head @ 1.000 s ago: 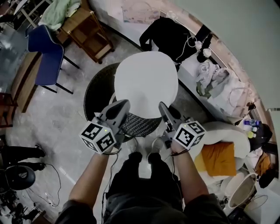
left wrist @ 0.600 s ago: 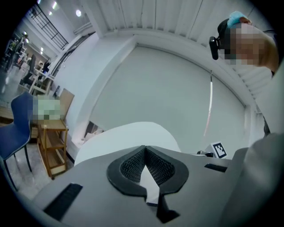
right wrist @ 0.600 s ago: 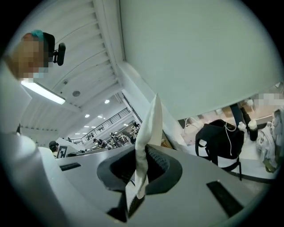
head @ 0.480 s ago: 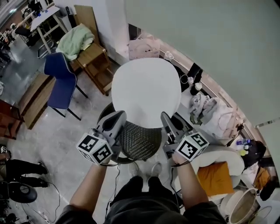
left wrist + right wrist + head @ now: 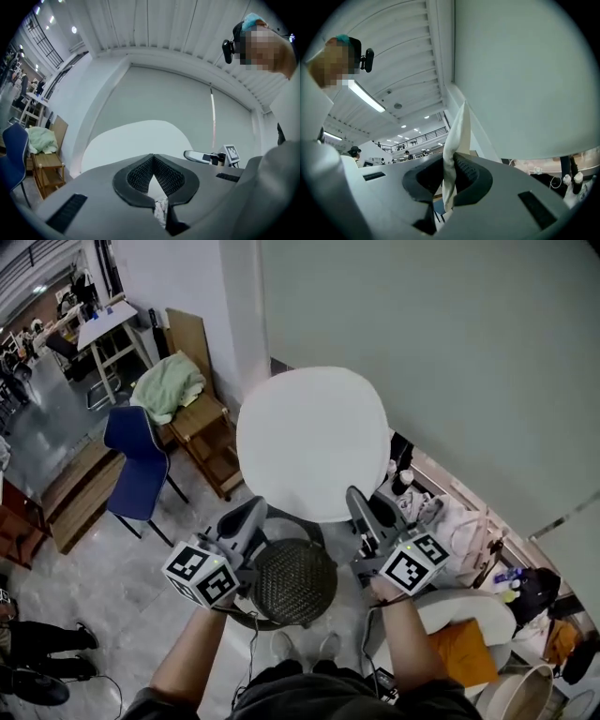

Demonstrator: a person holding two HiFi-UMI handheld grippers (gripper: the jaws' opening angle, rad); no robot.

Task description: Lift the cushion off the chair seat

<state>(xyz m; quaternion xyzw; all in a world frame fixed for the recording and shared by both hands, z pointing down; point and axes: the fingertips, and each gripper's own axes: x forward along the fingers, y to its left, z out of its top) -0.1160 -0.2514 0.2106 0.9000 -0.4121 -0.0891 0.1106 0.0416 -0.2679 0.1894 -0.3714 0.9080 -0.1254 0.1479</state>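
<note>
White round cushion (image 5: 311,442) held in the air, clear of the dark woven chair seat (image 5: 292,582) below it; left gripper (image 5: 253,512) has the cushion's near edge on the left side, jaws closed on a fold of white fabric; right gripper (image 5: 358,502) is clamped the same way on the right side, cloth bunched between its pads; both grippers point roughly level; blue chair (image 5: 136,456) stands well off to the left.

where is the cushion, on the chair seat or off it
Off it. The cushion is held up by the left gripper and right gripper, shut on its edge; the woven chair seat shows bare below.
</note>
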